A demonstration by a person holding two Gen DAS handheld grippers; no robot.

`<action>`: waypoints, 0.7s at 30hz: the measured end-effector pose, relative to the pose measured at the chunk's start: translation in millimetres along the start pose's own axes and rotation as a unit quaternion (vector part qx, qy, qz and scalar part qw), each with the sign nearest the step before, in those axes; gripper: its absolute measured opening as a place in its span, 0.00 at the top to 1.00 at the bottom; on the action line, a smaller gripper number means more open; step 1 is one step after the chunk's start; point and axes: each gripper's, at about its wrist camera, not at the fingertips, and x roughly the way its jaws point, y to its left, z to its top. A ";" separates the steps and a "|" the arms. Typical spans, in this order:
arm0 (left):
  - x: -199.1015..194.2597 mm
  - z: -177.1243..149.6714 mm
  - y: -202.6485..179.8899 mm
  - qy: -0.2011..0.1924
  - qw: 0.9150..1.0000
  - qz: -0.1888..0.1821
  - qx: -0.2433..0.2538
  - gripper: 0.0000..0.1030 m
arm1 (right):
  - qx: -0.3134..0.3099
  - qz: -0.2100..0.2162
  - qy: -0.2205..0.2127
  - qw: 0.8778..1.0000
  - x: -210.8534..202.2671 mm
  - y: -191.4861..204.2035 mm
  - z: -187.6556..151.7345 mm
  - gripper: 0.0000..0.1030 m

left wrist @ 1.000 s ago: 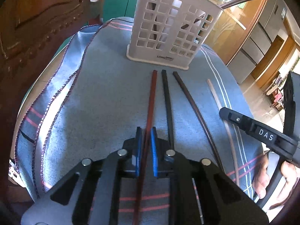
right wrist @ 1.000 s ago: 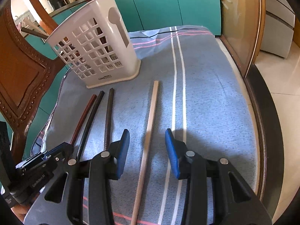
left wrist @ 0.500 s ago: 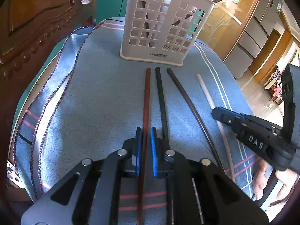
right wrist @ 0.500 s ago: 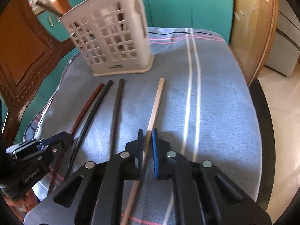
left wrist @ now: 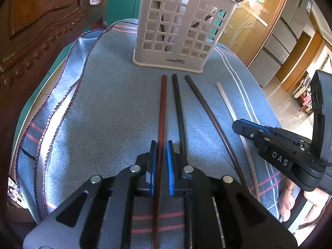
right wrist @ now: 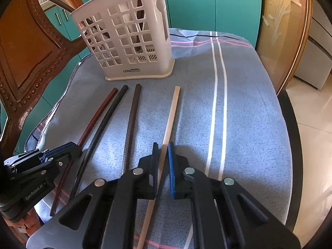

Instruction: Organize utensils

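My left tool (left wrist: 161, 145) is clenched on the red chopstick (left wrist: 163, 108), right tool (right wrist: 162, 146) on the pale chopstick (right wrist: 171, 116); near ends hidden under tools. Counter's right edge (right wrist: 290, 128) clear.

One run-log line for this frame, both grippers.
left gripper: shut on red chopstick | right gripper: shut on pale chopstick | basket: upright

Both wrist views close, angled down; share basket (left wrist: 178, 27), blue cloth (right wrist: 249, 103).
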 end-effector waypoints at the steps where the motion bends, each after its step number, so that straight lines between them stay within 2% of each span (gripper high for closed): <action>1: 0.0 0.0 0.0 0.000 1.000 0.000 0.000 0.89 | 0.001 0.000 0.000 1.000 0.5 -0.1 0.3 0.89; 8: -0.3 -0.3 0.0 -0.001 1.000 0.001 0.002 0.89 | -0.006 -0.006 -0.001 1.000 1.0 3.1 0.4 0.90; 12: -2.5 -2.2 3.2 0.003 1.000 -0.007 -0.011 0.93 | 0.003 -0.005 0.003 1.000 -3.6 -0.9 -3.5 0.92; 17: -8.7 -10.1 3.2 0.009 1.000 -0.017 -0.013 0.93 | 0.043 0.021 0.010 0.999 -19.0 -19.1 -15.2 0.93; 20: -9.6 -4.2 2.4 0.008 1.000 -0.015 -0.005 0.93 | 0.065 0.044 0.013 0.997 -23.5 -26.1 -15.6 0.92; 21: -8.6 0.6 1.4 0.010 1.000 -0.011 0.003 0.91 | 0.068 0.044 0.013 0.997 -23.8 -26.6 -13.2 0.88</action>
